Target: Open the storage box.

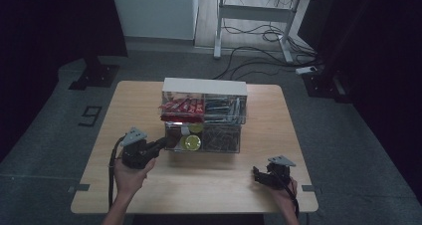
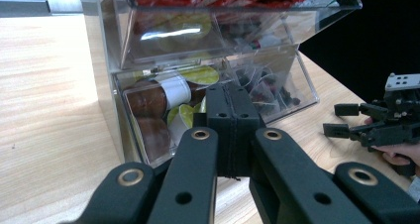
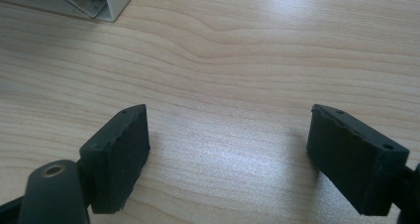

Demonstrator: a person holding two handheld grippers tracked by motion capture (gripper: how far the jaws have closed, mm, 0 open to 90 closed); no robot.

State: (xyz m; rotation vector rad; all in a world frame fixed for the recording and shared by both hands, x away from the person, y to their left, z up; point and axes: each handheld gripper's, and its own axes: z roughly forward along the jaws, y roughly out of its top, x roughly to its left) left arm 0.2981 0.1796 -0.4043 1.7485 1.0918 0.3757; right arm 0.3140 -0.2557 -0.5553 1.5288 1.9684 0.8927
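A clear plastic drawer organizer (image 1: 204, 116) stands mid-table. Its upper drawer holds red packets (image 1: 181, 106); the lower left drawer holds brown and yellow-green capsules (image 1: 189, 141). My left gripper (image 1: 161, 143) is shut with nothing between its pads, its tips close to the front left corner of that lower drawer. In the left gripper view the closed gripper (image 2: 233, 95) points at the capsule drawer (image 2: 163, 110); whether it touches I cannot tell. My right gripper (image 1: 256, 175) stands open over bare wood at the front right, with its wide-apart pads framing empty table (image 3: 228, 135).
The wooden table (image 1: 199, 185) has bare room in front of the organizer and at both sides. The organizer's white corner (image 3: 106, 3) lies far from the right gripper. A desk frame (image 1: 259, 16) and cables (image 1: 259, 56) are on the floor behind.
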